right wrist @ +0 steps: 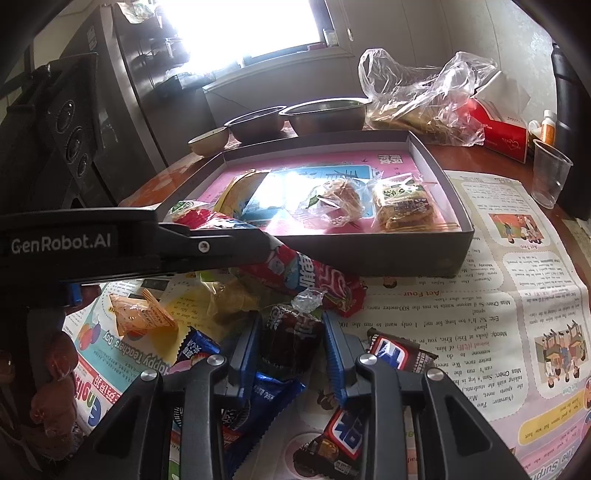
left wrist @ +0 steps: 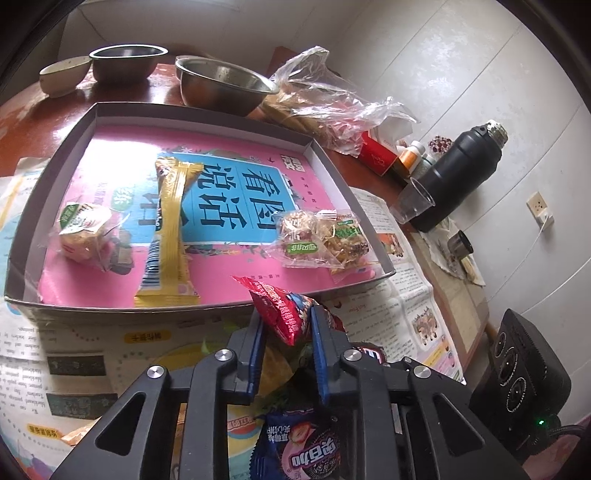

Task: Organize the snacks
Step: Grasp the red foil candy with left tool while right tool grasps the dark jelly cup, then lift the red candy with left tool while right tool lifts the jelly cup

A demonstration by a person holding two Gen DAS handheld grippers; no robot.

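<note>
Snacks in both grips: our left gripper point(left wrist: 286, 325) pinches a red packet point(left wrist: 280, 310) just short of the box point(left wrist: 122, 308), our right gripper point(right wrist: 291, 339) pinches a dark sweet point(right wrist: 290, 339). We judge the slick packet could slip out and fall short of the box, while neighbouring wrappers point(right wrist: 258, 402) beneath the right fingers could drag along.

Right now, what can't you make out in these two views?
- Left wrist view: lower end of the red snack packet, hidden behind the left tongs.
- Right wrist view: label of the dark wrapped snack in the right tongs, too dark and blurred.
- Right wrist view: window, blown out by glare.
</note>
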